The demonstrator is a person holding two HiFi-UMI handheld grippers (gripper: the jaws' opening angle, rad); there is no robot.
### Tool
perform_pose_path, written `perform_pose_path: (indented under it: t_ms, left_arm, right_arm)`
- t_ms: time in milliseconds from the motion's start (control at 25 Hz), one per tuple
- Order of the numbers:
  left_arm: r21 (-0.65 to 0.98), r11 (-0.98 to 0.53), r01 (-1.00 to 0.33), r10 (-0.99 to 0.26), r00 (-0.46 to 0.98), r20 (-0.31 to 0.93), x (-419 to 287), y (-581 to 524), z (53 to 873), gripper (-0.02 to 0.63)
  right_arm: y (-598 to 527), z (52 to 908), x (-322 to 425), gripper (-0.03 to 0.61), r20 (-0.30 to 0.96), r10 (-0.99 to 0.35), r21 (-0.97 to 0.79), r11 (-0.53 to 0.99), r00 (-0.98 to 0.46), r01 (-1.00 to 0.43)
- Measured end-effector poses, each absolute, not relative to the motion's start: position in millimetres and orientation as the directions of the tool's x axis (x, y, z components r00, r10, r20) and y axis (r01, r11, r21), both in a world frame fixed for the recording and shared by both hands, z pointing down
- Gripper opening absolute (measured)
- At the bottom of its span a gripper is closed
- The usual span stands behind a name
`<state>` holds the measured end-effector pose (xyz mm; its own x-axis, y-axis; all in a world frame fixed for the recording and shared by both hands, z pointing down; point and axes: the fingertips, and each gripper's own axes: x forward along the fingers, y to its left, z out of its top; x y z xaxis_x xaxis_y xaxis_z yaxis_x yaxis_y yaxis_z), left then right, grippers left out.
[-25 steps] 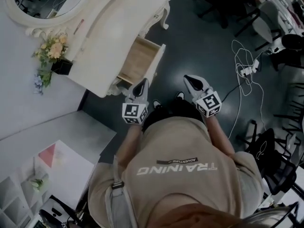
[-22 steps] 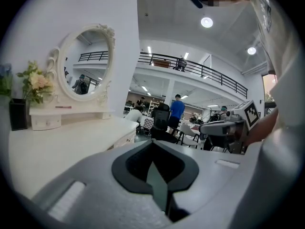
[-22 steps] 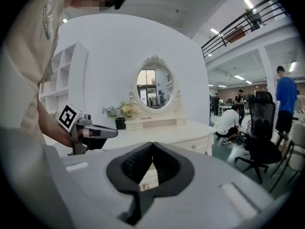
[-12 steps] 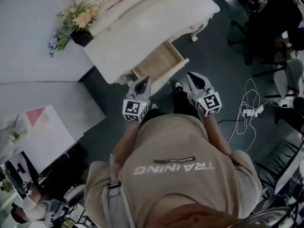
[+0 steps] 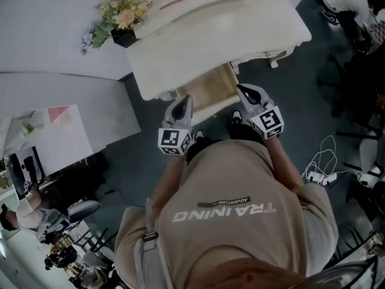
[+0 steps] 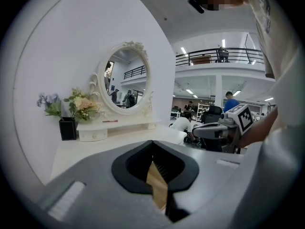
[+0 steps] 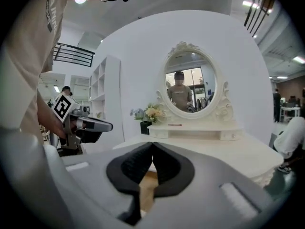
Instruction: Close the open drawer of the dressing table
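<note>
The white dressing table (image 5: 222, 29) stands ahead of me, and its open drawer (image 5: 210, 89) shows a wooden inside below the front edge. My left gripper (image 5: 184, 100) is shut and empty, its tip at the drawer's front left corner. My right gripper (image 5: 240, 90), also shut and empty, is at the front right corner. I cannot tell whether either one touches the drawer. The left gripper view shows the jaws meeting over the wood of the drawer (image 6: 157, 187), with the tabletop (image 6: 114, 140) beyond. The right gripper view shows the same wood (image 7: 147, 184) under its shut jaws.
An oval mirror (image 7: 189, 82) and a flower pot (image 5: 123, 23) stand at the back of the table. A low pale surface (image 5: 54, 89) lies to the left. Office chairs (image 5: 361, 65) and floor cables (image 5: 322, 167) are to the right. People sit far off.
I have stepped towards the table, which has swung to the centre of the head view. Both shut grippers have come from short of the drawer up to its front edge.
</note>
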<state>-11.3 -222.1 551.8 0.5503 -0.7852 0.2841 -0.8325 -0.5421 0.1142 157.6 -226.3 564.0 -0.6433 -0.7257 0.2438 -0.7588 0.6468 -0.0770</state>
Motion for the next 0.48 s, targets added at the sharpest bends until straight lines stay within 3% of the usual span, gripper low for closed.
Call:
perform_pose_path:
  t_ms: [480]
  left_arm:
    - [0.113, -0.353, -0.929, -0.828, 0.366, 0.425, 8.4, -198.2, 586.3, 0.006]
  right_arm:
    - [-248.3, 598.8, 171.7, 0.005, 0.257, -0.540, -0.158, 0.795, -0.802, -0.586]
